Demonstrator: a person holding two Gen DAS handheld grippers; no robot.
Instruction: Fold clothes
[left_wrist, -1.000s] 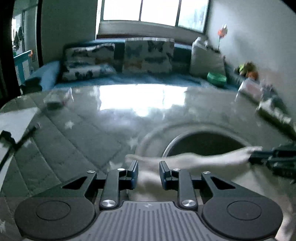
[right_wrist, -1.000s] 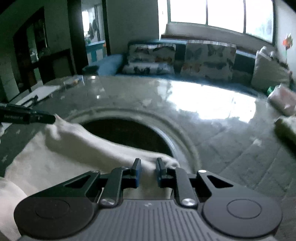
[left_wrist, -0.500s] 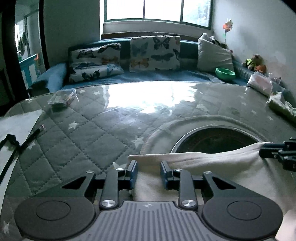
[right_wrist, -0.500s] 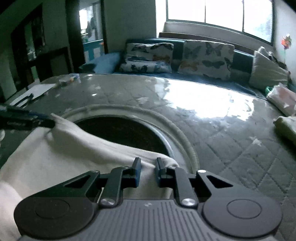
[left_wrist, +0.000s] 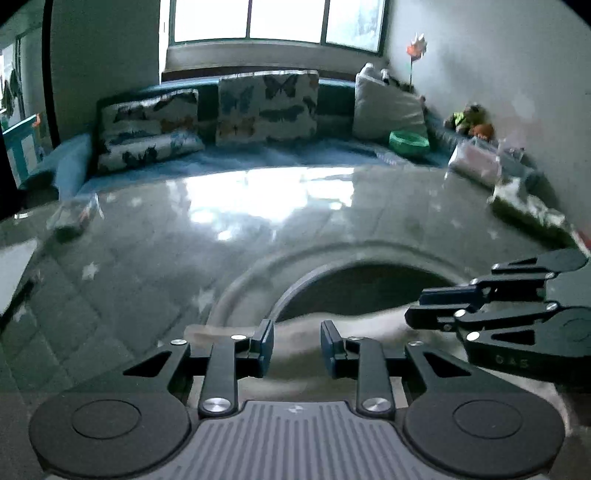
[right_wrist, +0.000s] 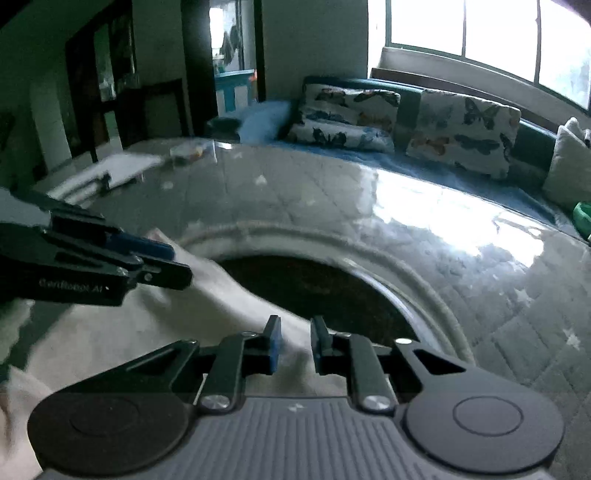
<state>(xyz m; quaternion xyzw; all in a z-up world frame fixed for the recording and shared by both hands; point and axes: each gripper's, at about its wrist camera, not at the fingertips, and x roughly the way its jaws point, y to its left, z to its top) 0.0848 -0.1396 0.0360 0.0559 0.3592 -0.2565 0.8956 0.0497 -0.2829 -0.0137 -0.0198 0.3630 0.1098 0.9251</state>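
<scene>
A cream garment (right_wrist: 122, 339) lies on the green quilted table, its far edge stretched across the near side of a dark round hole. In the left wrist view the garment (left_wrist: 295, 332) runs between the fingers of my left gripper (left_wrist: 296, 345), which holds its edge. My right gripper (right_wrist: 295, 343) grips the same edge further right. Each gripper shows in the other's view, the right one (left_wrist: 417, 314) at the right and the left one (right_wrist: 173, 266) at the left. The two grippers are close together.
The dark round hole (left_wrist: 369, 291) with a raised rim sits in the table just beyond the garment. A small box (left_wrist: 74, 218) and white papers (right_wrist: 122, 166) lie at the far left. Bags (left_wrist: 528, 210) sit at the table's right edge. A sofa with butterfly cushions (left_wrist: 266, 107) stands behind.
The two grippers have come closer together, each still holding the garment's edge. The edge has bunched between them. Both views are blurred by motion.
</scene>
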